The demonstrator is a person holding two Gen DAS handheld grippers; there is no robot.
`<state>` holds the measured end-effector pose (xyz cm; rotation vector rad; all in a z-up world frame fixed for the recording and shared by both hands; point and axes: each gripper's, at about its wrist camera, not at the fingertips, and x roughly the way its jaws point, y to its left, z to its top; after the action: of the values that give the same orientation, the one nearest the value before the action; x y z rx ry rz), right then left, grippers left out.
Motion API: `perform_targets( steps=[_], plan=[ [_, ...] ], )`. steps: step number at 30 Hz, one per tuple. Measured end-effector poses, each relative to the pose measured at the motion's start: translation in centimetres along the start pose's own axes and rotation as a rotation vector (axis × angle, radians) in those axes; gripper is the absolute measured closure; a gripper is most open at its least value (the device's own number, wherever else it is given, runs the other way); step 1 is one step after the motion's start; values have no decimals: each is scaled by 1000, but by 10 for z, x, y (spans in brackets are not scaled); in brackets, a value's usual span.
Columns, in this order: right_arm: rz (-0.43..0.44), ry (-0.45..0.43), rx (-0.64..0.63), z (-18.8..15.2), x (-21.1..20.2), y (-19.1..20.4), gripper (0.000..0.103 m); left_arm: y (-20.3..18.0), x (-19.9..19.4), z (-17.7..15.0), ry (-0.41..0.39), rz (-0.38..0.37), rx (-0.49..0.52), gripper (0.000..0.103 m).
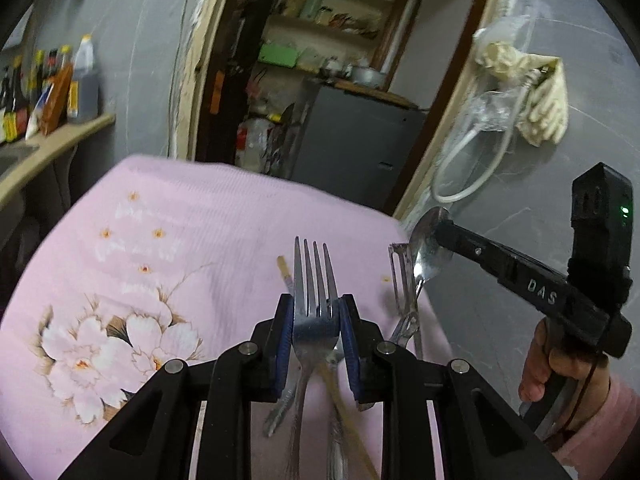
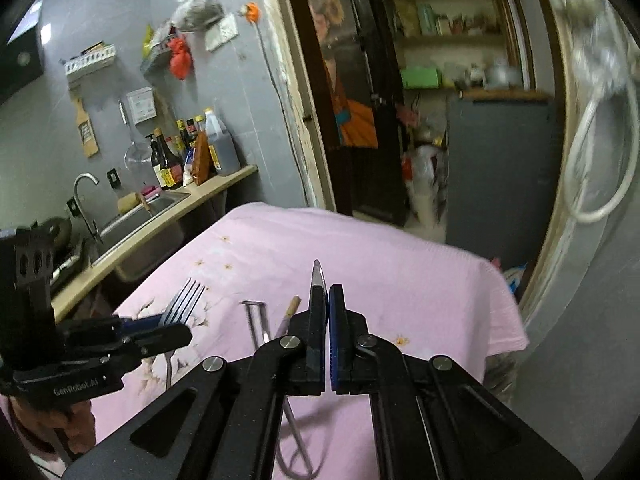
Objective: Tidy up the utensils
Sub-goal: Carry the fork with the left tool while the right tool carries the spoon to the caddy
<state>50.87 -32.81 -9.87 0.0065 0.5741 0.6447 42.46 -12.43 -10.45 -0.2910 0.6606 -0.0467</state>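
Note:
My left gripper (image 1: 316, 316) is shut on a steel fork (image 1: 314, 280), tines pointing forward, held above the pink flowered cloth (image 1: 160, 248). It also shows in the right wrist view (image 2: 160, 330) with the fork (image 2: 182, 304). My right gripper (image 2: 327, 300) is shut on a spoon, whose thin edge (image 2: 318, 274) sticks out past the fingers; in the left wrist view the spoon's bowl (image 1: 430, 240) is in that gripper (image 1: 442, 232). A peeler (image 1: 402, 280) and a chopstick (image 1: 286, 272) lie on the cloth, also seen in the right wrist view: peeler (image 2: 256, 320), chopstick (image 2: 290, 308).
A counter with a sink (image 2: 152, 216), tap (image 2: 86, 196) and sauce bottles (image 2: 188, 148) runs along the left. A doorway (image 2: 420, 120) with a grey cabinet (image 2: 496, 168) lies beyond the table. The cloth's right edge (image 2: 508, 312) drops off near the wall.

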Motion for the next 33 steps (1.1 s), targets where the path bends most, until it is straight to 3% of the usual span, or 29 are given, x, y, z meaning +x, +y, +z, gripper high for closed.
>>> perform_targets(
  steps=[7, 8, 14, 20, 33],
  plan=[
    [-115, -86, -92, 4, -61, 49, 101, -13, -40, -7, -45, -41, 68, 85],
    [-126, -95, -97, 4, -70, 56, 101, -14, -46, -9, -48, -50, 78, 100],
    [-179, -119, -100, 0, -95, 88, 101, -16, -77, -20, -51, -90, 117, 100],
    [-247, -219, -86, 11, -134, 119, 101, -9, -111, -21, -65, -108, 117, 100],
    [-303, -405, -119, 62, -234, 241, 101, 10, -250, 30, -195, -230, 139, 100]
  ],
)
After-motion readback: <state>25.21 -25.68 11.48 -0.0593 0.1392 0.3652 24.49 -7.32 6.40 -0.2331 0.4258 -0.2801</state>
